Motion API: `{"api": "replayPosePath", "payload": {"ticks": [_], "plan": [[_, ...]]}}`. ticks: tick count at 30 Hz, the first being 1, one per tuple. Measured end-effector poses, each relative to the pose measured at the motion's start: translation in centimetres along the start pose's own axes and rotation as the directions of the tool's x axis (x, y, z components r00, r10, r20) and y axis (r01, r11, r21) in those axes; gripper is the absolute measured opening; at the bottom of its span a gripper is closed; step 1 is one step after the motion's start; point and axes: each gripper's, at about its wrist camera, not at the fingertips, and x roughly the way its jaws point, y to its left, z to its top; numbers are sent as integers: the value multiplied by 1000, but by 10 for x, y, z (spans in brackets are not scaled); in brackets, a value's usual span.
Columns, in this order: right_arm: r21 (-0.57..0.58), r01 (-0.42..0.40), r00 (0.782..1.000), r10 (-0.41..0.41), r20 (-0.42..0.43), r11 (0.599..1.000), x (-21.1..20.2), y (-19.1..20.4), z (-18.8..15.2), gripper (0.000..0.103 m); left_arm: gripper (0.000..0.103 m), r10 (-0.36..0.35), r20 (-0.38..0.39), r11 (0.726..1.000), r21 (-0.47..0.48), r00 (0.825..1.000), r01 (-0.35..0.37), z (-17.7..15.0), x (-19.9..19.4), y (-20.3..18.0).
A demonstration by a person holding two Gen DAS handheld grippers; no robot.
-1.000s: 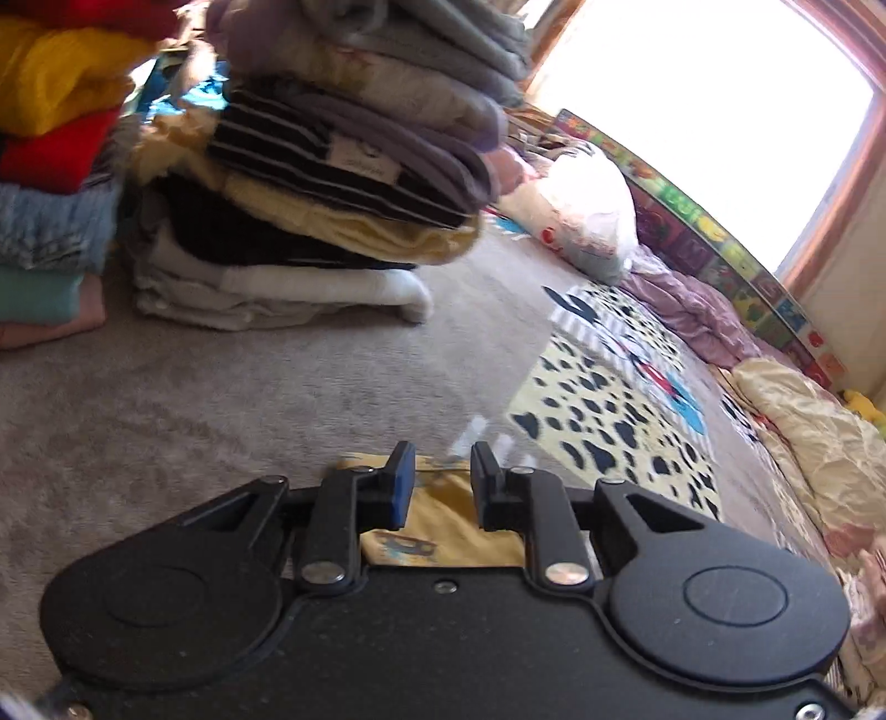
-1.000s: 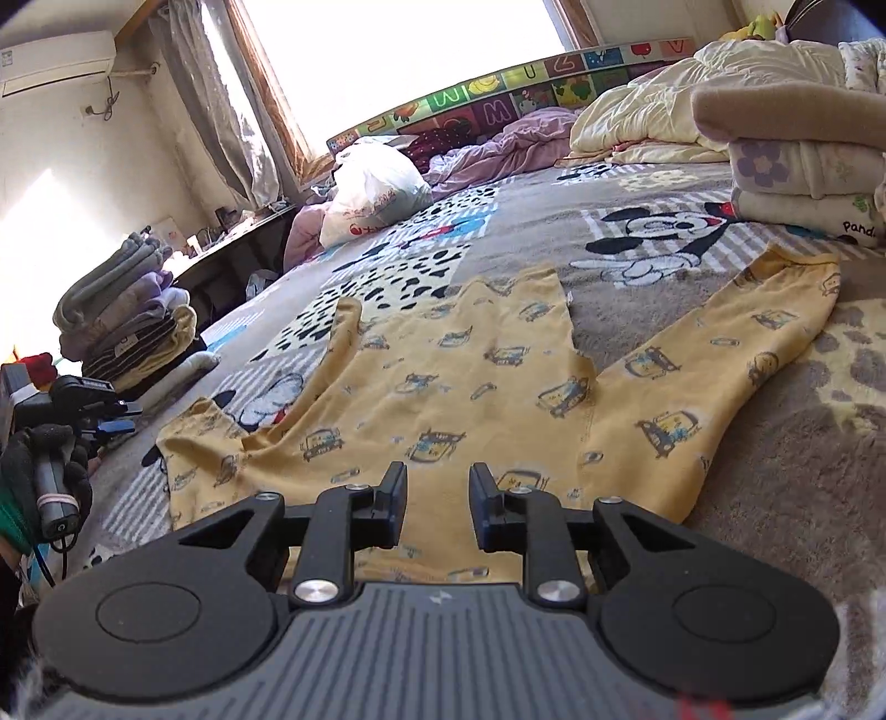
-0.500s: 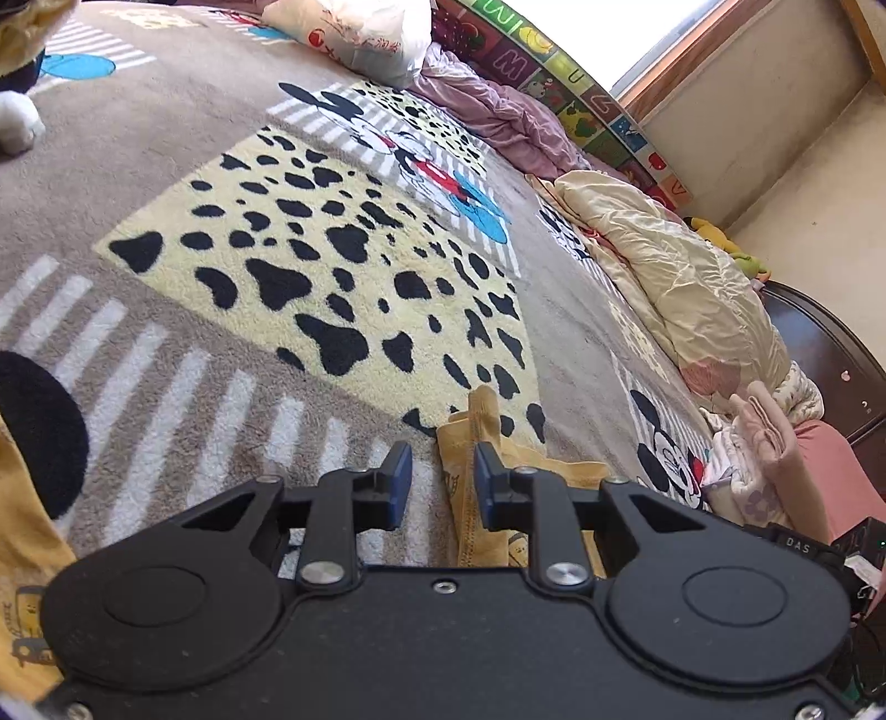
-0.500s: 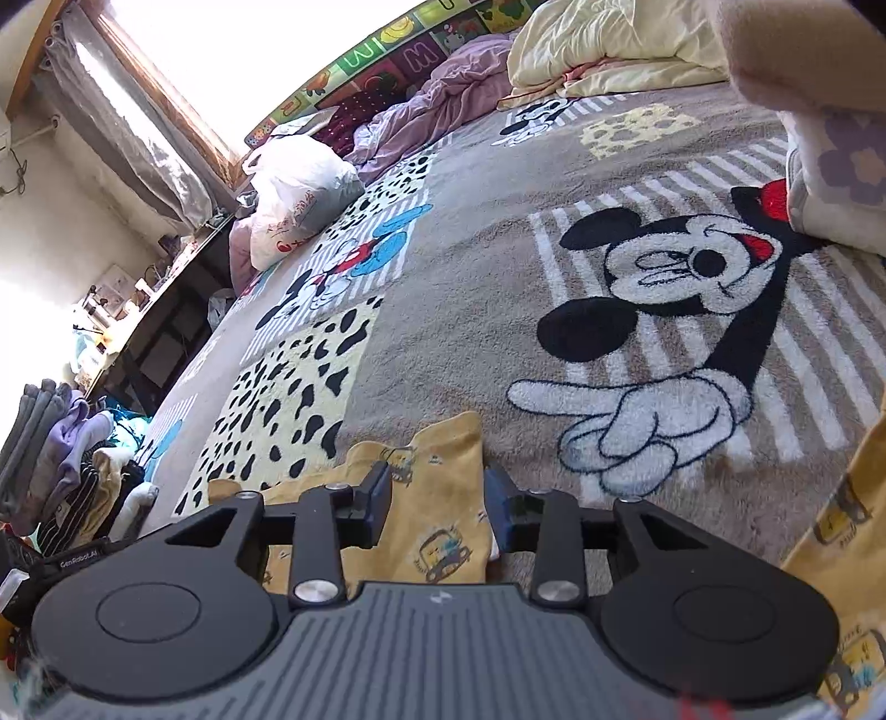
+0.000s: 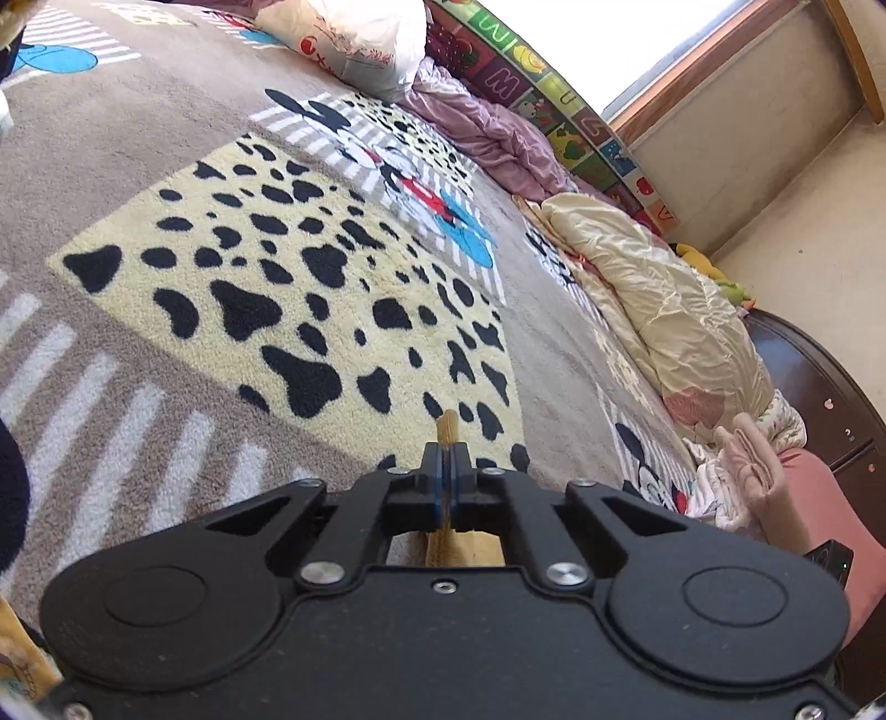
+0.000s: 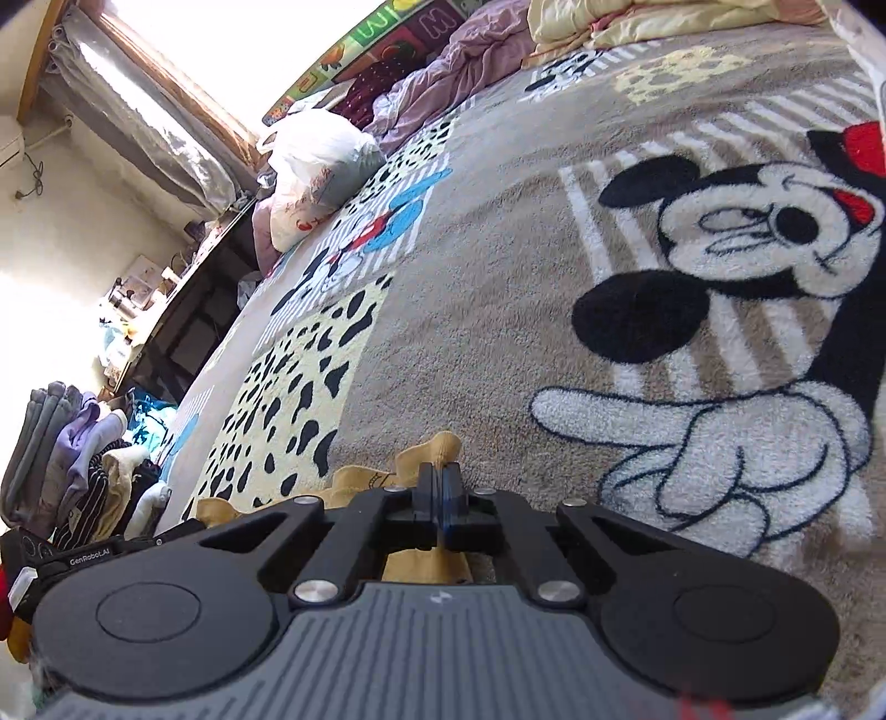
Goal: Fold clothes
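Note:
The yellow printed garment (image 5: 446,431) lies on the cartoon-patterned blanket (image 5: 277,288). My left gripper (image 5: 446,462) is shut on an edge of it; a ribbed yellow tip sticks out past the closed jaws and more fabric shows beneath them. My right gripper (image 6: 441,487) is shut on another edge of the same yellow garment (image 6: 437,446), which bunches up just ahead of the jaws and runs left under the gripper body. Most of the garment is hidden below both grippers.
A white plastic bag (image 5: 360,44), a purple quilt (image 5: 487,138) and a cream quilt (image 5: 664,293) lie along the bed's far side. Folded pink clothes (image 5: 747,471) sit at right. A stack of folded clothes (image 6: 72,454) stands at left in the right wrist view.
Both grippers have closed on edges of the yellow garment; half a second ago their jaws were open around the fabric. A second ago both were farther back, over the spread garment.

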Motion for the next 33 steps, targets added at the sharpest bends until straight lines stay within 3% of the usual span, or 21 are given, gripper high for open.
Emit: {"api": "replayPosePath", "payload": {"ticks": [2,4,6,9,11,14,15,16,17,18,19,20,22,24,27,30,33], "plan": [[-11,31,998,-30,59,999,-13,0,3,4,0,72,-50,997,11,996,-71,2,18,12],[-64,128,991,-126,40,990,-4,-6,5,4,5,100,-91,995,16,991,-99,2,30,21],[-38,154,988,-154,-3,987,9,-20,3,4,5,124,-65,991,47,990,-122,2,23,16],[16,134,991,-134,23,991,1,-25,3,11,9,164,-5,981,103,986,-162,-1,8,7],[-33,162,984,-159,73,986,-12,-16,2,16,9,138,26,982,128,990,-140,-3,-3,-1],[-94,147,982,-134,134,985,-33,0,0,16,10,25,-6,983,182,1000,-24,-14,-9,-17],[-113,121,986,-106,131,986,-37,6,-3,16,16,26,-42,978,209,999,-17,-19,-3,-21],[-141,97,991,-83,105,985,-37,13,-8,16,32,36,-82,972,236,996,-16,-25,4,-25],[-181,94,995,-84,59,979,-32,20,-14,16,40,84,-124,966,253,989,-50,-29,13,-24],[-229,127,991,-131,0,965,-22,25,-21,19,31,124,-126,963,253,984,-89,-32,19,-20],[-290,183,975,-210,-67,939,-7,28,-31,26,28,120,-102,965,244,988,-92,-31,8,-19],[-351,226,960,-269,-80,909,2,30,-39,20,28,108,-74,969,232,991,-88,-28,-5,-19],[-396,284,948,-319,-24,873,-9,43,-44,20,32,75,-12,976,208,997,-71,-25,-39,-18],[-375,266,962,-272,39,888,-37,55,-48,25,43,56,64,984,165,996,-66,-27,-81,-15],[-313,174,984,-153,89,934,-79,68,-69,29,44,135,166,989,32,977,-142,-41,-136,9],[-317,109,992,-83,94,942,-103,85,-113,31,44,293,237,956,-85,926,-280,-55,-176,37],[-314,61,998,-49,44,947,-103,106,-163,31,44,395,263,918,-160,880,-364,-56,-196,66]]}}
